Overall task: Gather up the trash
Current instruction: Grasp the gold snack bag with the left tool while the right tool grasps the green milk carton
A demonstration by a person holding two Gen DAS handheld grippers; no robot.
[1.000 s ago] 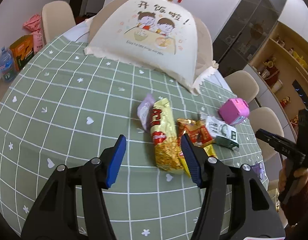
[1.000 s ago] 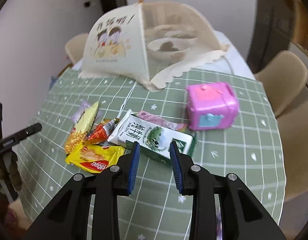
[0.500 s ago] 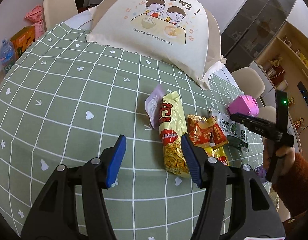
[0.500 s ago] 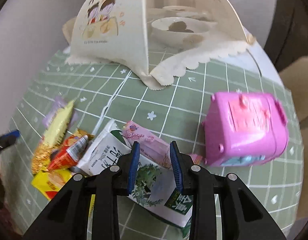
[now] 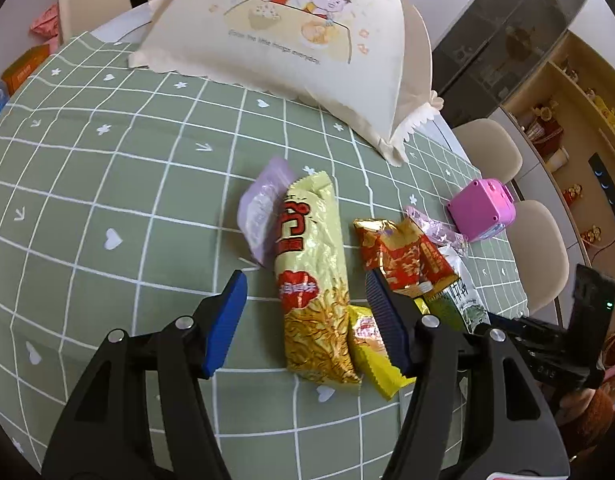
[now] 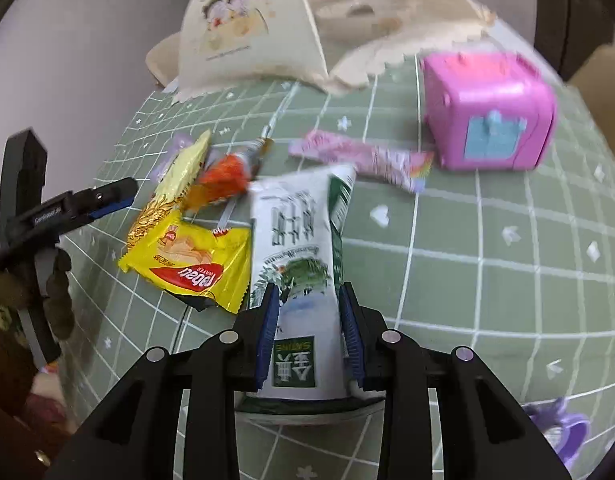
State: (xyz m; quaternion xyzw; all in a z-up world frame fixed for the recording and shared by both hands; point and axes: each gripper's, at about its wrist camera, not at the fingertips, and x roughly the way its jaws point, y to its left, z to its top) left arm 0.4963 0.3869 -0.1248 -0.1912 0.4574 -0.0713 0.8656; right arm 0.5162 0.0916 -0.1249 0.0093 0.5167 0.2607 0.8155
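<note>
Trash wrappers (image 5: 313, 280) lie under the down-tilted left gripper (image 5: 307, 320), its jaws opening; right gripper (image 6: 309, 328) straddles the milk carton (image 6: 303, 256), contact unclear.

Home dining room: clothed table (image 5: 107, 168), chairs (image 5: 487, 148), mesh food cover (image 5: 291, 32).

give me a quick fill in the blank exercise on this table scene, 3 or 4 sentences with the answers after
1. The long noodle-print wrapper lying between the left gripper's fingers is mostly ____ in colour.
2. The toy cube on the tablecloth is ____.
3. The right gripper has its fingers on either side of the white and green ____.
4. The food cover is printed with a cartoon of ____ children.

Missing words: yellow; pink; carton; two
</note>
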